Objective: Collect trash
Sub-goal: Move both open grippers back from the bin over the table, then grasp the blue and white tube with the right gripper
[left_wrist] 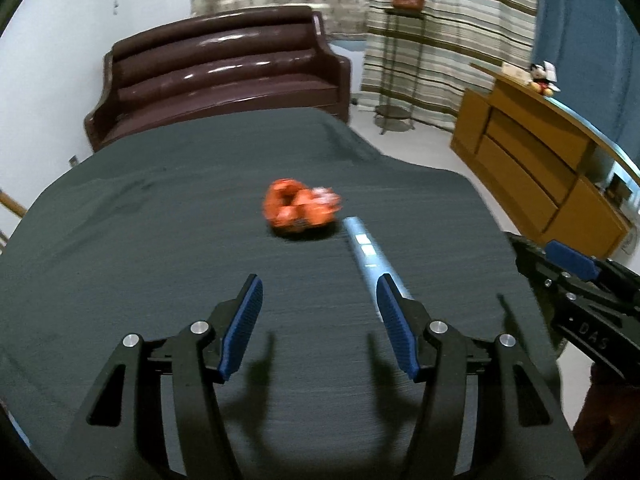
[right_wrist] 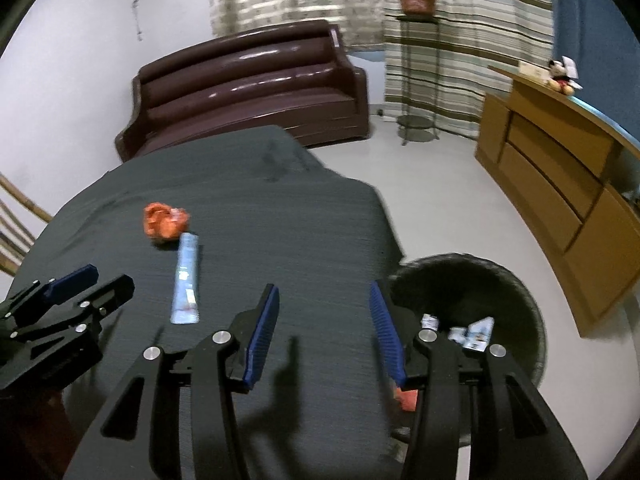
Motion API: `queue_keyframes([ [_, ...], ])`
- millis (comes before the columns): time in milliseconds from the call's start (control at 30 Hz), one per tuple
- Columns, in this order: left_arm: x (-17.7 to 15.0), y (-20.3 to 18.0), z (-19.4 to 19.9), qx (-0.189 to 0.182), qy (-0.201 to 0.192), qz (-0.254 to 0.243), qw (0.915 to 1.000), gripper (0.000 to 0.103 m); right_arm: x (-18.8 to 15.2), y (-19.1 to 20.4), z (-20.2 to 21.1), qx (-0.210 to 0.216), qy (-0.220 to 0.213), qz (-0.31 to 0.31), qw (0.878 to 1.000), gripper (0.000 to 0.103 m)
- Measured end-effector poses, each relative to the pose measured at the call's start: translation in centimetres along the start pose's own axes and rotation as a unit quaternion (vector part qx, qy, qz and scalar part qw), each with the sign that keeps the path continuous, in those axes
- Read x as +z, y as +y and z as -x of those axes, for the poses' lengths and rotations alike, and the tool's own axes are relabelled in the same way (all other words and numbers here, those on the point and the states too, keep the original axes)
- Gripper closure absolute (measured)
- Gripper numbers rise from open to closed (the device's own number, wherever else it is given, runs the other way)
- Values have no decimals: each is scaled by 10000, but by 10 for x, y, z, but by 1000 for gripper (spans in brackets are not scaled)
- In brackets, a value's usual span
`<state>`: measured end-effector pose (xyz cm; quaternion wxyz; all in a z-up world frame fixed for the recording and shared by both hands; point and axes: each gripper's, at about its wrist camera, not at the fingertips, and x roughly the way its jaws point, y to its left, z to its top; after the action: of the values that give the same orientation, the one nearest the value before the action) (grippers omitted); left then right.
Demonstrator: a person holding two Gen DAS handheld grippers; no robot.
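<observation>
On the table (right_wrist: 280, 216), an orange wrapper (right_wrist: 165, 222) and blue tube (right_wrist: 186, 280) still wait, just beside each other. Left gripper (left_wrist: 320, 320) and right gripper (right_wrist: 324, 328) hang spread, empty. The bin (right_wrist: 520, 304) already holds some scraps.

One orange wrapper (right_wrist: 165, 223), one blue tube (right_wrist: 186, 280), one bin (right_wrist: 520, 300).

The room was dim and evenly lit from above. Tong shadows fell soft on the tabletop (left_wrist: 120, 240). Glare streaked the sofa (left_wrist: 224, 72). Motion blur smeared the orange wrapper (left_wrist: 300, 208); fisheye bending darkened every corner.
</observation>
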<state>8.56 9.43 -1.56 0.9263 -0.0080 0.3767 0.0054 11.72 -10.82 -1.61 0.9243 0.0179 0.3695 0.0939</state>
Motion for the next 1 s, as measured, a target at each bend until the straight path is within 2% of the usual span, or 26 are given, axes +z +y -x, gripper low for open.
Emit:
queue_keyframes([
  [433,-3,65,-3,360,90,289,9989,45,8,72,-28,414,285,425,9978,56],
  [833,-5,90,-10,370,152,479,9981,45,6,97,-54,326,751,683,9943,56],
  [1000,-6,97,-13,281,181,490,9982,45,7,102,-57,266,837,769,9932,67],
])
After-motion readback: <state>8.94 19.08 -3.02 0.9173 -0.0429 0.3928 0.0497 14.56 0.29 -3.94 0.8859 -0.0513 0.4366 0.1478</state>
